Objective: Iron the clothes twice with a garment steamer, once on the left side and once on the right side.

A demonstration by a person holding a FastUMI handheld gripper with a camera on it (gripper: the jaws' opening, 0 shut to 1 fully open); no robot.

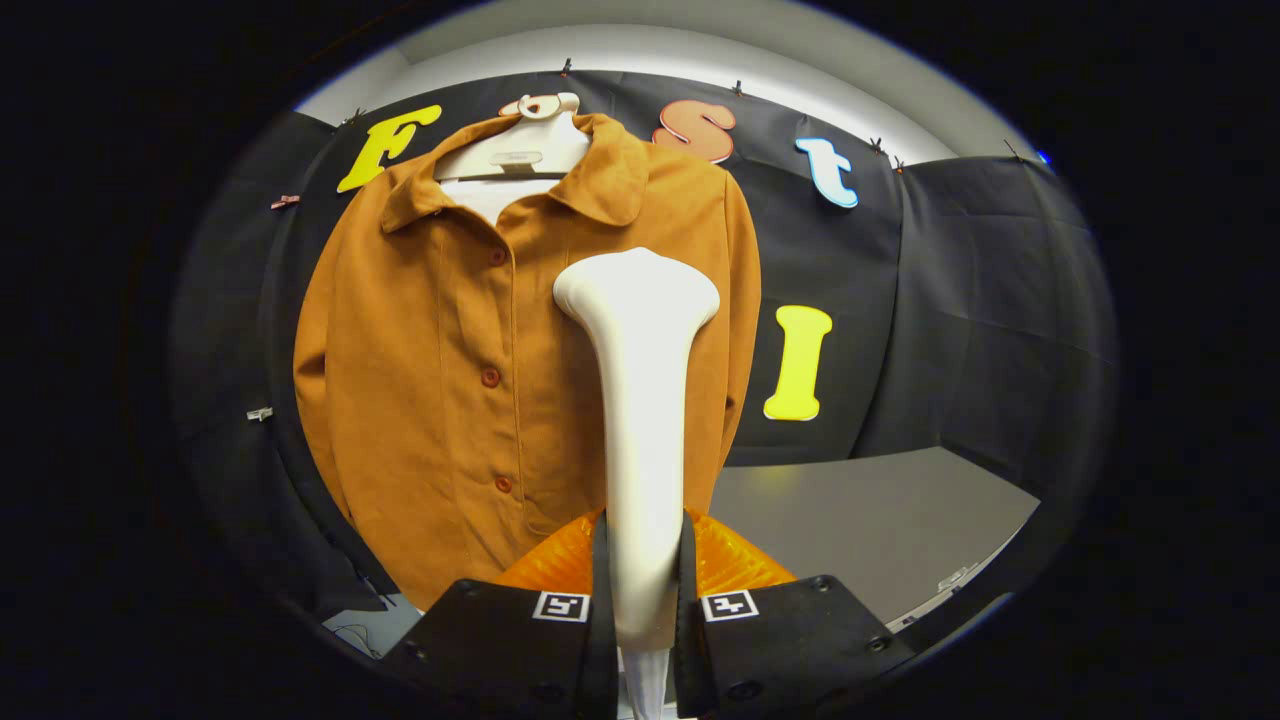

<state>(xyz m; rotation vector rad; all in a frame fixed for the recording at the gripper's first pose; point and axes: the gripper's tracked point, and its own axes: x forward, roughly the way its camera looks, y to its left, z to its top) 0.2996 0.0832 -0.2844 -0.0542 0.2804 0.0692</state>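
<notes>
Nearest to us, the gripper (643,590) is clamped on the garment steamer (640,400): both fingers (600,580) press against the sides of its pale handle, which stands upright between them. Each finger carries a small square marker on its mount, one on either side of the handle. Just behind the fingers, low against the steamer's handle, we see a ribbed orange part (735,560) bulging out to both sides; we cannot tell what it belongs to.

Above the fingers the steamer's handle widens into a broad rounded head (637,285), which we see from its back. The head sits in front of the shirt (440,380), over the panel lying to the right of the button line; whether it touches the cloth we cannot tell.

The shirt, a rust-orange collared one, hangs behind the steamer on a pale hanger (520,150), its front closed with a row of red buttons (490,377) that runs just left of the steamer's handle. The collar lies open above the steamer's head, showing pale lining under the hanger.

To the right of the steamer and beyond it, a grey table top (880,520) stretches back to the black cloth wall (980,300), which also hangs behind the shirt.
</notes>
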